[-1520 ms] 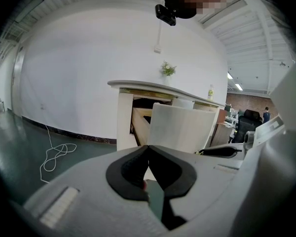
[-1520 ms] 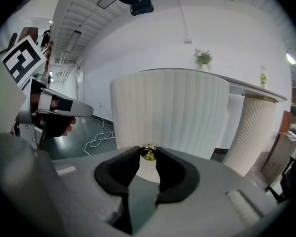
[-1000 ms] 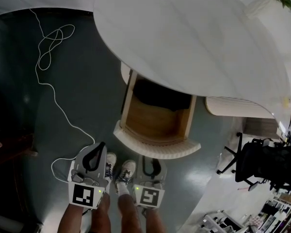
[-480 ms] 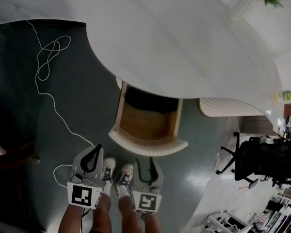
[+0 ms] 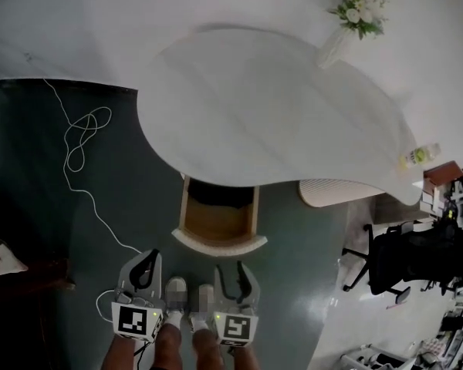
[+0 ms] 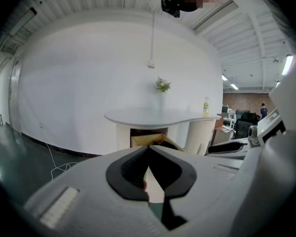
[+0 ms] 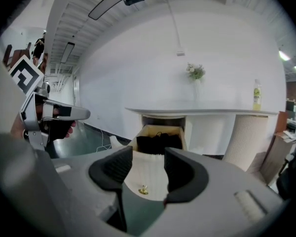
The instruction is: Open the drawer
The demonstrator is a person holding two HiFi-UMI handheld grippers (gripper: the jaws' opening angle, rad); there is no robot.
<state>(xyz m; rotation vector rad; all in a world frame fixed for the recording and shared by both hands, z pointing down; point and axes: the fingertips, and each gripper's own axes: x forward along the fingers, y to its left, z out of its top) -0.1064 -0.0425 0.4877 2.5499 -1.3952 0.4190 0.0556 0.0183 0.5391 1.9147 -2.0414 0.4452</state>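
— Site: white wall (image 5: 100,21), dark glossy floor (image 5: 131,183), curved white table (image 5: 270,106) set against the wall. Black office chair (image 5: 413,257) off right, ribbed pedestal (image 5: 332,193) under the table's right end. White cable (image 5: 83,133) looped on the floor, left. On the tabletop: vase of flowers (image 5: 359,10) by the wall, bottle (image 5: 417,156) at the far right tip.

— Changed since a second ago?

— Head view takes in far more: nearly the whole tabletop, and the vase sits well inside the frame. The drawer (image 5: 218,223) looks smaller and lies farther from my tools. Pulled out then, pulled out now. My right gripper (image 5: 229,268) has spread its jaws wider.

— Tools now?

— Right gripper: jaws wide apart, nothing pressed between them. Left gripper (image 5: 150,257): jaws closed tip to tip, nothing in them. Both sit low in the head view, side by side, pointing toward the table.

— And the drawer against them?

— Ahead of both, well apart, touching neither. It sticks out from under the table's middle, ribbed white front toward me, wooden inside, a dark thing (image 7: 158,143) at the back; can't tell what. In the right gripper view its front fills the gap between my jaws, with the small brass knob (image 7: 143,189) low there. In the left gripper view it shows just above the closed tips.
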